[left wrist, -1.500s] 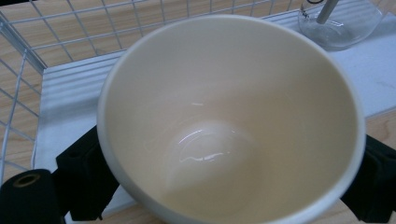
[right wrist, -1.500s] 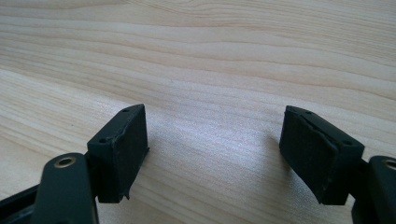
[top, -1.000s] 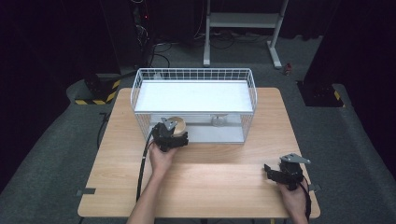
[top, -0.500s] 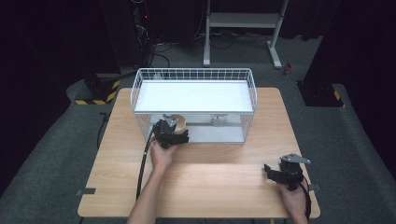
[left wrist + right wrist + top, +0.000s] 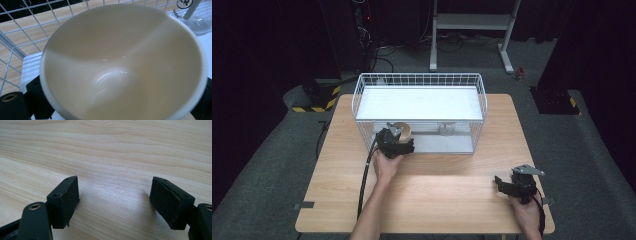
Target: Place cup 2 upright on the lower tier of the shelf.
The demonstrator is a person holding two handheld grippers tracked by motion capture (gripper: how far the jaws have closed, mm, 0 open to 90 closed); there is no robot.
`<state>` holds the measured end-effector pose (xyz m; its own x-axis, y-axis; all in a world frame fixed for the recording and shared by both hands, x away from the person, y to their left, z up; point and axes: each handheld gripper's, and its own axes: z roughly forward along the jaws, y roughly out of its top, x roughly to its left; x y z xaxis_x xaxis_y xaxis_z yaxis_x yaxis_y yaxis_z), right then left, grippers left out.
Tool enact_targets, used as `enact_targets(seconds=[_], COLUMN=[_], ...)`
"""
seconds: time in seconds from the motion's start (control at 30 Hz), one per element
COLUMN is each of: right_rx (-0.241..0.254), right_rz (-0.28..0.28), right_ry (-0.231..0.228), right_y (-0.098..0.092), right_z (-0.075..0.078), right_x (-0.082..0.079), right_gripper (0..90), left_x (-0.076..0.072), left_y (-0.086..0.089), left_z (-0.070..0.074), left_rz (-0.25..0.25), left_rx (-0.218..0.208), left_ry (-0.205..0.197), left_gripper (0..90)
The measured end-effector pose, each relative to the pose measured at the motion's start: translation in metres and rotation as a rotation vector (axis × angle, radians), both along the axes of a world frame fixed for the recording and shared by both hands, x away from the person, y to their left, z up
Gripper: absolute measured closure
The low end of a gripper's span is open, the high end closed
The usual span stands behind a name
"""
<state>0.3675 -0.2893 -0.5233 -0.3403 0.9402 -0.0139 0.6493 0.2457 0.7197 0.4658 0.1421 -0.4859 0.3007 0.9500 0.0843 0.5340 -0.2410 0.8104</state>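
A cream bowl (image 5: 125,62) sits between the jaws of my left gripper (image 5: 396,141), which is shut on it. One black finger (image 5: 15,105) shows at the bowl's lower left side. In the high view the bowl (image 5: 402,128) is at the front left opening of a white wire rack (image 5: 419,76), on its lower level. My right gripper (image 5: 504,184) rests low over the wooden table (image 5: 437,200) at the front right. In the right gripper view its pads (image 5: 66,200) stand wide apart with bare wood between them.
A clear stemmed glass (image 5: 197,20) stands on the rack's lower level to the right of the bowl, and shows in the high view as a glass (image 5: 445,130). A white panel (image 5: 422,102) covers the rack's upper level. A cable (image 5: 364,180) trails from the left gripper.
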Motion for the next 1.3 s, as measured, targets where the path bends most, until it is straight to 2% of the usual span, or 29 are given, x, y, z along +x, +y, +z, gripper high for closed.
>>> enact_targets(seconds=[0.07, 0.23, 0.3, 0.37, 0.57, 0.6, 0.73, 0.93, 1.03, 1.23, 1.3], right_rx=[0.000, 0.000, -0.001, 0.000, 0.000, 0.000, 0.000, 0.000, 0.000, 0.000, 0.000], right_rz=[0.000, 0.000, -0.001, 0.000, 0.000, 0.000, 0.000, 0.000, 0.000, 0.000, 0.001], right_ry=[0.000, 0.000, -0.001, 0.000, 0.000, 0.000, 0.000, 0.000, 0.000, 0.000, 0.000], right_y=[0.000, 0.000, 0.000, 0.000, 0.000, 0.000, 0.000, 0.000, 0.000, 0.000, 0.000], right_z=[0.000, 0.000, 0.000, 0.000, 0.000, 0.000, 0.000, 0.000, 0.000, 0.000, 0.000], right_x=[0.000, 0.000, 0.000, 0.000, 0.000, 0.000, 0.000, 0.000, 0.000, 0.000, 0.000], right_gripper=[23.8, 23.8, 23.8, 23.8, 23.8, 23.8, 23.8, 23.8, 23.8, 23.8, 23.8], left_x=[0.000, 0.000, 0.000, -0.001, -0.003, -0.003, -0.007, -0.014, -0.020, -0.026, -0.029], left_y=[0.000, 0.001, 0.002, 0.004, 0.008, 0.009, 0.011, 0.014, 0.014, 0.016, 0.016], left_z=[0.000, 0.000, 0.000, 0.000, -0.002, -0.002, -0.004, -0.003, -0.002, -0.003, -0.003], left_rz=[0.007, 0.010, 0.001, 0.005, -0.003, 0.000, -0.001, -0.012, -0.011, -0.006, -0.008], left_rx=[0.006, 0.007, -0.005, 0.004, -0.047, -0.032, -0.035, -0.031, -0.044, -0.051, -0.039], left_ry=[-0.003, 0.024, 0.038, 0.034, 0.049, 0.046, 0.054, 0.060, 0.027, 0.031, 0.024], left_gripper=[6.5, 1.4, 0.7, 0.7, 0.3, 0.3, 0.3, 3.7, 7.9, 10.8, 12.9])
